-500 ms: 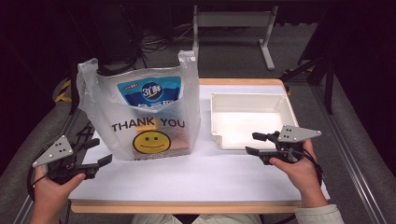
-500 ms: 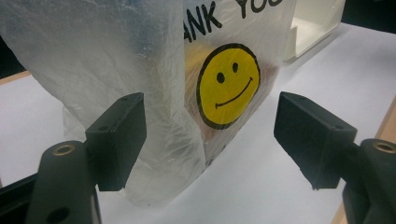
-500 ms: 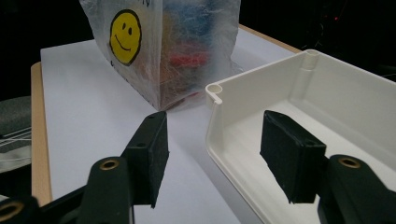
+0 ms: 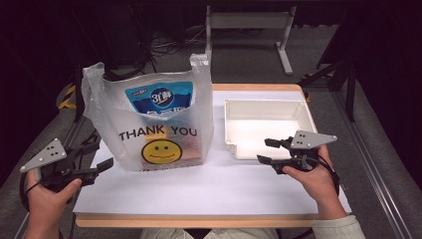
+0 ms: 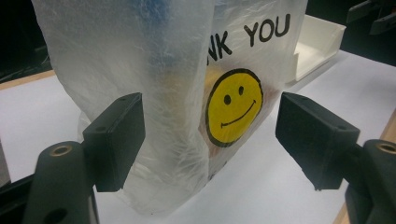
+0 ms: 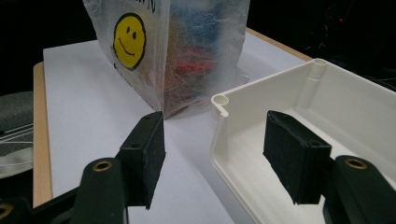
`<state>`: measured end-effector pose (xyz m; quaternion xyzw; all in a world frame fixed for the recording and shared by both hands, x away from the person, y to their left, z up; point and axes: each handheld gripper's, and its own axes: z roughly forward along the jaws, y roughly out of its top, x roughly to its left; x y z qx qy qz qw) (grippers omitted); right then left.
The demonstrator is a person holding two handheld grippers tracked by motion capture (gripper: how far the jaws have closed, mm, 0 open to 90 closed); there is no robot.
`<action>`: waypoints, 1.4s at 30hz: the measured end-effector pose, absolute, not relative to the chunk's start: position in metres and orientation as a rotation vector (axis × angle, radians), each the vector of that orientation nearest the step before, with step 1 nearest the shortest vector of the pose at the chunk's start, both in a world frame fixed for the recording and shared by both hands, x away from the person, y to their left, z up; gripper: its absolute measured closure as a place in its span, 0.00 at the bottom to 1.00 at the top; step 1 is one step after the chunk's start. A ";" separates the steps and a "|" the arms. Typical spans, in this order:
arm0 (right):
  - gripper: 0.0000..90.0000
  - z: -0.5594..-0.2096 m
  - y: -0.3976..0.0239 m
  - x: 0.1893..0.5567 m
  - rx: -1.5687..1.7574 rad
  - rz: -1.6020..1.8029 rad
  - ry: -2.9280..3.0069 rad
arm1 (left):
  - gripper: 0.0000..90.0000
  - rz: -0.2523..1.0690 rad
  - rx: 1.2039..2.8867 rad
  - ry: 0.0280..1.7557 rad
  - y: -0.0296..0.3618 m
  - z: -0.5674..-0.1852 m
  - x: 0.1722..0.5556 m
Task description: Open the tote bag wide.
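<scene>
A see-through plastic bag [image 4: 149, 124] stands upright on the left half of the white table [image 4: 209, 191], printed with "THANK YOU" and a yellow smiley face. Inside it a blue packet [image 4: 159, 97] shows through the upper part, with red and orange things lower down that are too blurred by the plastic to tell apart. To the right of the bag, just beside it, a shallow white tray [image 4: 306, 117] sits on the table with nothing visible inside.

The left gripper [image 4: 102, 157] is held low at the bag's left bottom corner, near it but apart; its jaws stand open with nothing between the pads, and in the left gripper view the bag's corner and the smiley rise just beyond them.

The right gripper [image 4: 264, 151] hovers at the tray's near left corner, pointing towards the bag. Its jaws are open too and grip nothing; in the right gripper view the tray's corner lies below and ahead of the gap between them, untouched. A hand [image 4: 316, 181] holds it from the lower right
</scene>
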<state>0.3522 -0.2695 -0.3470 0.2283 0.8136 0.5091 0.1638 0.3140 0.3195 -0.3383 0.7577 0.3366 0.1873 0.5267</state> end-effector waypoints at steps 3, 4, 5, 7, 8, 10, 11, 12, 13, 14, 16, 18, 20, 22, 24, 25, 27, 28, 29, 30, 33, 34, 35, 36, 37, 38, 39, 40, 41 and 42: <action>0.42 -0.346 -0.262 0.355 0.642 1.450 2.330 | 0.27 0.458 1.819 0.829 0.315 -0.336 0.322; 0.42 -0.346 -0.262 0.355 0.642 1.450 2.330 | 0.28 0.458 1.819 0.829 0.315 -0.336 0.322; 0.41 -0.345 -0.258 0.357 0.639 1.455 2.327 | 0.28 0.510 1.843 0.881 0.313 -0.336 0.325; 0.40 -0.344 -0.254 0.359 0.639 1.462 2.325 | 0.27 0.513 1.847 0.884 0.310 -0.335 0.329; 0.39 -0.344 -0.252 0.360 0.638 1.465 2.325 | 0.28 0.471 1.827 0.866 0.310 -0.336 0.331; 0.39 -0.343 -0.250 0.361 0.635 1.468 2.325 | 0.29 0.457 1.822 0.862 0.310 -0.336 0.332; 0.38 -0.343 -0.247 0.362 0.629 1.468 2.326 | 0.29 0.476 1.834 0.857 0.310 -0.336 0.333; 0.37 -0.342 -0.244 0.363 0.629 1.468 2.331 | 0.28 0.477 1.831 0.852 0.310 -0.336 0.334; 0.37 -0.342 -0.240 0.364 0.630 1.465 2.336 | 0.29 0.467 1.820 0.849 0.311 -0.336 0.334; 0.37 -0.342 -0.238 0.365 0.627 1.462 2.338 | 0.29 0.457 1.809 0.847 0.311 -0.336 0.335; 0.37 -0.341 -0.232 0.367 0.614 1.461 2.343 | 0.29 0.462 1.808 0.836 0.312 -0.336 0.337; 0.36 -0.339 -0.225 0.369 0.610 1.475 2.342 | 0.30 0.462 1.825 0.809 0.313 -0.334 0.340; 0.36 -0.337 -0.220 0.371 0.600 1.478 2.345 | 0.30 0.474 1.841 0.784 0.314 -0.330 0.343; 0.36 -0.334 -0.215 0.373 0.600 1.477 2.347 | 0.30 0.464 1.834 0.770 0.315 -0.326 0.346; 0.35 -0.332 -0.209 0.375 0.592 1.475 2.354 | 0.30 0.460 1.844 0.781 0.315 -0.326 0.349; 0.34 -0.331 -0.207 0.376 0.592 1.470 2.355 | 0.30 0.454 1.845 0.780 0.316 -0.326 0.350; 0.33 -0.330 -0.204 0.377 0.590 1.468 2.357 | 0.30 0.444 1.837 0.781 0.316 -0.327 0.351; 0.33 -0.329 -0.201 0.379 0.600 1.466 2.363 | 0.30 0.437 1.834 0.785 0.317 -0.328 0.352; 0.33 -0.327 -0.198 0.381 0.598 1.464 2.367 | 0.30 0.433 1.831 0.788 0.318 -0.329 0.353; 0.33 -0.327 -0.196 0.382 0.599 1.466 2.365 | 0.30 0.431 1.830 0.790 0.319 -0.329 0.354; 0.32 -0.323 -0.182 0.388 0.586 1.468 2.373 | 0.30 0.430 1.829 0.793 0.319 -0.331 0.358; 0.32 -0.323 -0.182 0.388 0.586 1.468 2.373 | 0.30 0.430 1.829 0.793 0.319 -0.331 0.358; 0.32 -0.322 -0.178 0.389 0.584 1.468 2.375 | 0.30 0.427 1.827 0.791 0.319 -0.331 0.359; 0.32 -0.321 -0.174 0.391 0.572 1.471 2.375 | 0.30 0.426 1.827 0.791 0.319 -0.331 0.360; 0.31 -0.320 -0.169 0.393 0.567 1.473 2.380 | 0.30 0.426 1.827 0.791 0.319 -0.331 0.361; 0.31 -0.320 -0.165 0.394 0.565 1.473 2.382 | 0.30 0.427 1.821 0.791 0.320 -0.331 0.361; 0.31 -0.319 -0.161 0.396 0.558 1.476 2.382 | 0.30 0.426 1.821 0.793 0.321 -0.331 0.361; 0.31 -0.318 -0.157 0.397 0.554 1.478 2.383 | 0.30 0.428 1.820 0.794 0.321 -0.331 0.361; 0.31 -0.318 -0.155 0.398 0.550 1.481 2.384 | 0.30 0.429 1.817 0.798 0.322 -0.332 0.361; 0.31 -0.317 -0.150 0.400 0.545 1.482 2.384 | 0.30 0.429 1.814 0.793 0.322 -0.332 0.361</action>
